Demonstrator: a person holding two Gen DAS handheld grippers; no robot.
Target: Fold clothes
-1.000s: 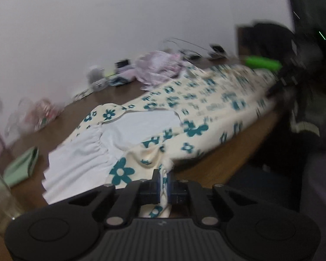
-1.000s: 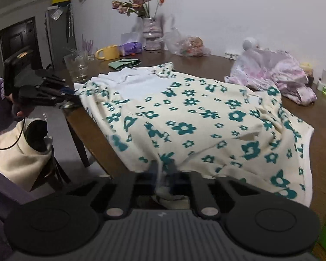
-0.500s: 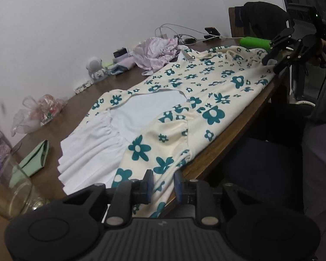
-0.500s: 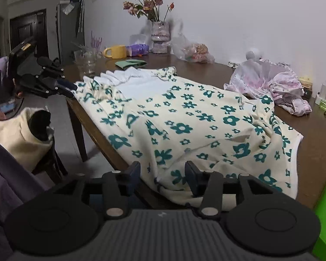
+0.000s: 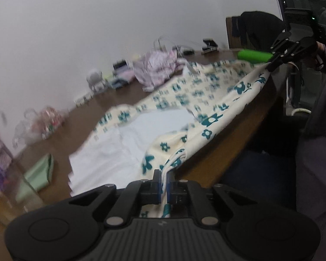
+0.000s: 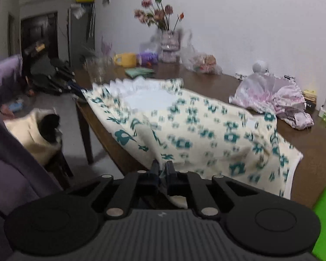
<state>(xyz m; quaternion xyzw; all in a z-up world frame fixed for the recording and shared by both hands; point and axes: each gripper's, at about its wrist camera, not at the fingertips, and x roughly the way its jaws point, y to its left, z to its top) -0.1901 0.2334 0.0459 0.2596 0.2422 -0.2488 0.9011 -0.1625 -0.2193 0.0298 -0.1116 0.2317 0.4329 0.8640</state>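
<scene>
A cream dress with teal flowers (image 5: pixel 197 100) and a white ruffled lining (image 5: pixel 110 152) lies spread over the brown table (image 5: pixel 223 143); it also shows in the right wrist view (image 6: pixel 195 130). My left gripper (image 5: pixel 162 179) is shut on the dress's near edge at the table's front. My right gripper (image 6: pixel 162 169) is shut on the other end of that edge, also seen from the left wrist view (image 5: pixel 271 65). The edge is lifted and stretched between both grippers.
A pink garment (image 6: pixel 271 100) lies at the table's back. A green folded cloth (image 5: pixel 41 171), a glass (image 6: pixel 97 69), a yellow mug (image 6: pixel 126 59), a flower vase (image 6: pixel 168 47) and a plastic bag (image 6: pixel 203 64) stand at the far end. A green cylinder (image 5: pixel 253 55) lies near the right gripper.
Half a second ago both grippers were open near the dress edge. Both have since shut on it and raised it off the table's front edge.
</scene>
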